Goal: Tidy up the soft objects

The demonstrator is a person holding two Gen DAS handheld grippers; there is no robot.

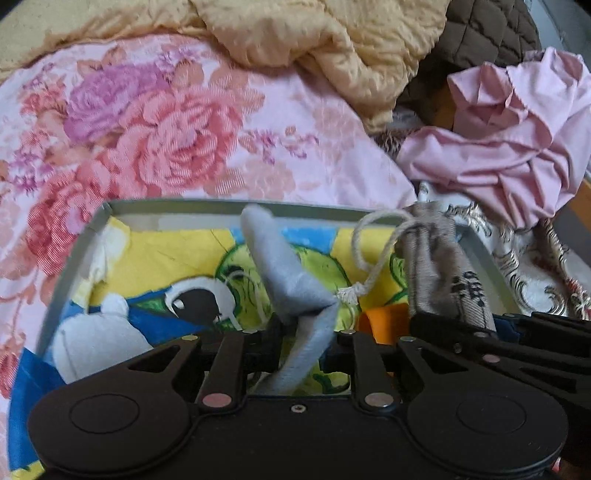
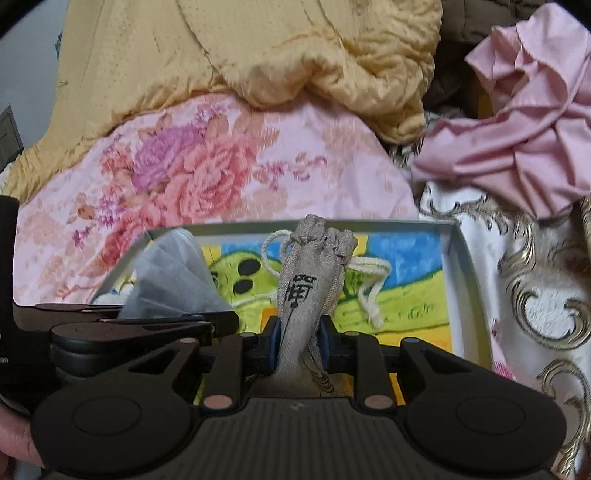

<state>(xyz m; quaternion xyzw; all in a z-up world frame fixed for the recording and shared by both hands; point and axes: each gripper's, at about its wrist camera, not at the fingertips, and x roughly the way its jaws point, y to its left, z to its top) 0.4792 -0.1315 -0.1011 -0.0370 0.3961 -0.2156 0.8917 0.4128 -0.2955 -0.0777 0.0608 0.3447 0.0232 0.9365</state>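
Observation:
My left gripper (image 1: pixel 301 341) is shut on a grey felt cloth (image 1: pixel 284 273) and holds it over the open box (image 1: pixel 236 207) with a colourful cartoon lining. My right gripper (image 2: pixel 300 345) is shut on a beige drawstring pouch (image 2: pixel 308 273) with black characters, held upright over the same box (image 2: pixel 458 243). The pouch also shows in the left wrist view (image 1: pixel 439 266), with its white cord (image 1: pixel 373 254) hanging loose. The grey cloth shows at the left of the right wrist view (image 2: pixel 170 277).
The box lies on a pink floral quilt (image 1: pixel 155 129). A yellow quilt (image 1: pixel 314 40) is bunched behind it. A crumpled pink cloth (image 1: pixel 517 140) and a brown quilted item (image 1: pixel 484 29) lie at the right. A white and gold patterned fabric (image 2: pixel 535 295) lies right of the box.

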